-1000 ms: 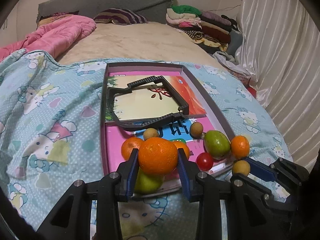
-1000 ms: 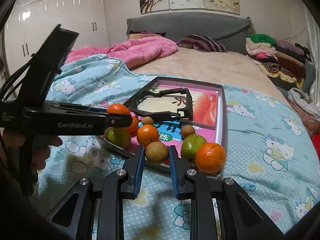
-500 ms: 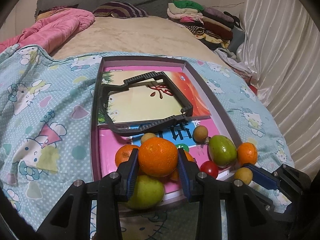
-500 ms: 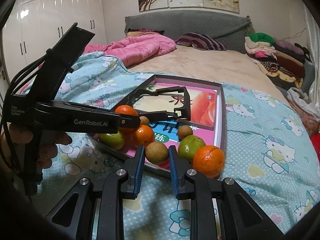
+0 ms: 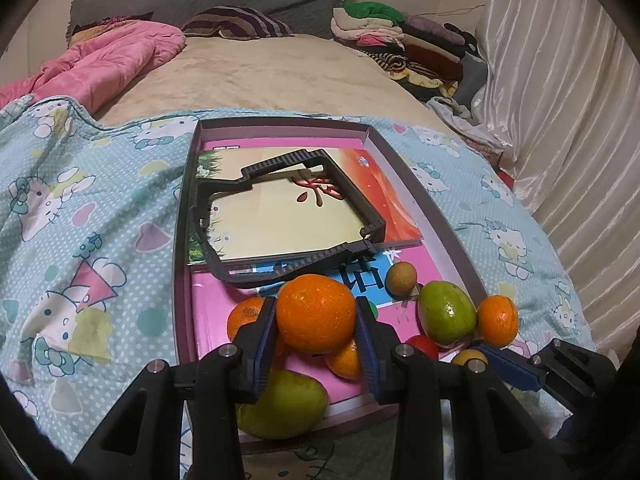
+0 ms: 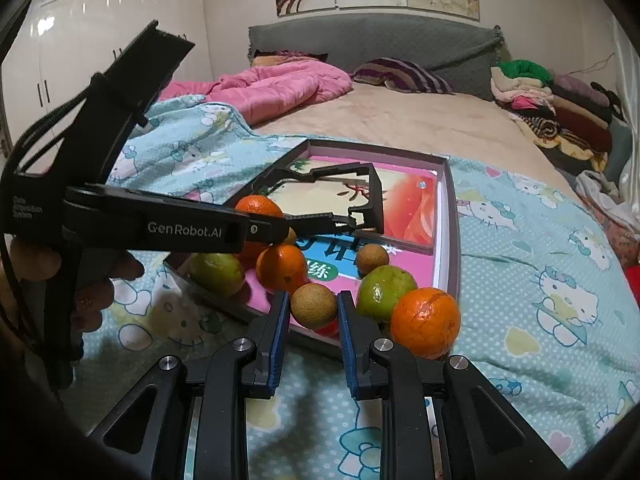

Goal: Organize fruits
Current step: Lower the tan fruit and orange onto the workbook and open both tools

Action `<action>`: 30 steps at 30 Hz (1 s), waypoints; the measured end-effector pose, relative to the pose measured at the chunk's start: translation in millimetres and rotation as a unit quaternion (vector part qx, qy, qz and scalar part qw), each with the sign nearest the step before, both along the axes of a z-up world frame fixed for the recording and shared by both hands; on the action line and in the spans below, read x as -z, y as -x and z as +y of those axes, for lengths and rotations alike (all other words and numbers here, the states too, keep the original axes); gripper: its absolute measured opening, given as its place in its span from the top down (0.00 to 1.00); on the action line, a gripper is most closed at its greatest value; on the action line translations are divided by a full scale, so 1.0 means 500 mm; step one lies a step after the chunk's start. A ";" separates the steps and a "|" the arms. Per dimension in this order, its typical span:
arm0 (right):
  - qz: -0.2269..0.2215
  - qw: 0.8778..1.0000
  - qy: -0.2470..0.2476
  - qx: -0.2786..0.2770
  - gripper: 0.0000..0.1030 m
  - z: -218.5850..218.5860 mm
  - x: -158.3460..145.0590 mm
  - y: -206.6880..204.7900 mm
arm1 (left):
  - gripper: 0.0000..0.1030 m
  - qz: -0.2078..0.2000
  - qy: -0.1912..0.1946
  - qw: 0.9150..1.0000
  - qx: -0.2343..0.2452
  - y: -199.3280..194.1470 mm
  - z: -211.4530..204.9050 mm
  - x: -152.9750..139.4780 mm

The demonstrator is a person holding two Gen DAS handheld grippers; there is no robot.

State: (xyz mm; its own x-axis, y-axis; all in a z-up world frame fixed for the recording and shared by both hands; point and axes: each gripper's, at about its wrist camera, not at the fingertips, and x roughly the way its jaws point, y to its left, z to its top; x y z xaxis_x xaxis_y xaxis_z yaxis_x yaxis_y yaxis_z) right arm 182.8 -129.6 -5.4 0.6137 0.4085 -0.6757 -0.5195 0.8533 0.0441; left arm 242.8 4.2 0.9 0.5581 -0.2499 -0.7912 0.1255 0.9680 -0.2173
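My left gripper (image 5: 316,312) is shut on a large orange (image 5: 316,322), held just above the near end of the shallow grey tray (image 5: 181,248). Under and around it in the tray lie a green fruit (image 5: 284,404), two more oranges (image 5: 244,318) and a small brown fruit (image 5: 401,278). My right gripper (image 6: 313,304) is shut on a small round brown fruit (image 6: 314,306) at the tray's near corner. Beside it sit another green fruit (image 6: 382,290), an orange (image 6: 425,322) and a partly hidden red tomato (image 5: 424,346).
A black plastic frame (image 5: 288,220) lies on a book in the tray's far half, over a pink book. The tray rests on a blue cartoon-print blanket (image 5: 80,240). A pink quilt (image 5: 104,64), folded clothes (image 5: 400,44) and a white curtain (image 5: 568,100) surround it.
The left gripper has carried the orange a little forward and lower over the tray's near end. The right gripper has stayed put with its brown fruit.
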 end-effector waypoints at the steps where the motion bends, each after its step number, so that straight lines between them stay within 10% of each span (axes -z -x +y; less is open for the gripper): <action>1: 0.001 1.000 0.002 0.000 0.76 0.000 0.002 -0.001 | 0.63 0.000 -0.001 1.000 0.001 -0.001 -0.002 0.000; 30: -0.036 0.999 -0.005 0.010 0.43 -0.020 -0.013 0.054 | 0.51 -0.006 -0.006 1.000 -0.009 0.028 0.018 0.000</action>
State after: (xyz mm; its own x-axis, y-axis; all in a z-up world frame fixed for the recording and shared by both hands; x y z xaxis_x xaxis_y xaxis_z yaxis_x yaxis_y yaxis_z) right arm 156.0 -139.6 1.1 0.6688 0.4021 -0.6253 -0.5046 0.8632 0.0154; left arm 228.7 13.3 0.6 0.5720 -0.2297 -0.7874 0.1098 0.9728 -0.2040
